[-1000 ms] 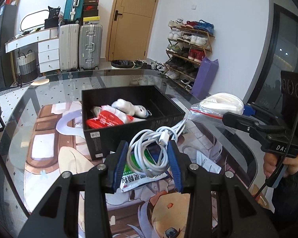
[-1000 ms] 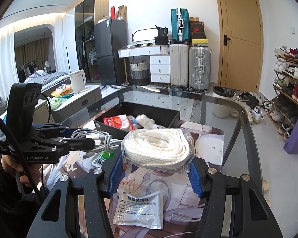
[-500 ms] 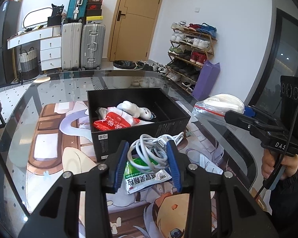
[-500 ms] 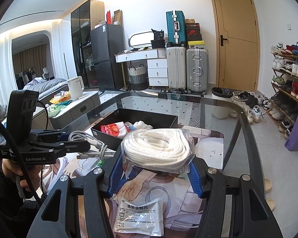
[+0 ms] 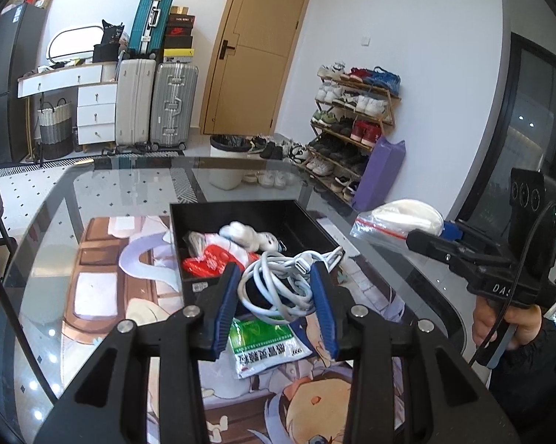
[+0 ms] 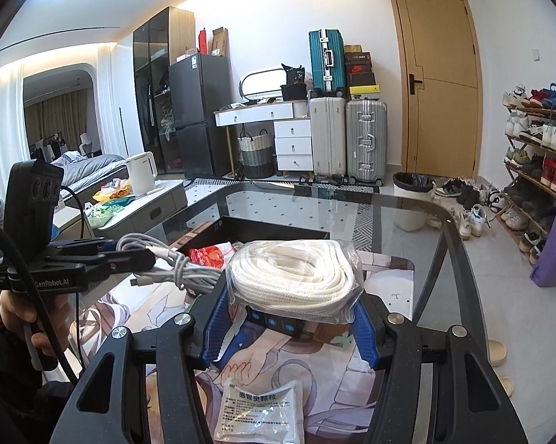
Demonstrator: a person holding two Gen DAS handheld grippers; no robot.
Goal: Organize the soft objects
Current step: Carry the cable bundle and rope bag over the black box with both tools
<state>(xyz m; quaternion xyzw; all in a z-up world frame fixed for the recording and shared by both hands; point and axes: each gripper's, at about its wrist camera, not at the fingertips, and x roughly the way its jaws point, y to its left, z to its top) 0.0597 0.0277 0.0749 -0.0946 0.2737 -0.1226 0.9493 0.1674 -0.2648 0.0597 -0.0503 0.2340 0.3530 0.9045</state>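
Left gripper (image 5: pixel 276 298) clenched on white cable bundle (image 5: pixel 281 281), near black box (image 5: pixel 248 209). Right gripper (image 6: pixel 290 327) clamped on bagged white rope coil (image 6: pixel 292 277) above table mat (image 6: pixel 388 288).

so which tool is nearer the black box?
Left. The left tool, shut on the white cable bundle, hangs at the black box near rim. The right tool, holding bagged rope, sits beside it, further back.

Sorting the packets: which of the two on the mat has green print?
The packet under the left claw; the one under the right claw is plain white.
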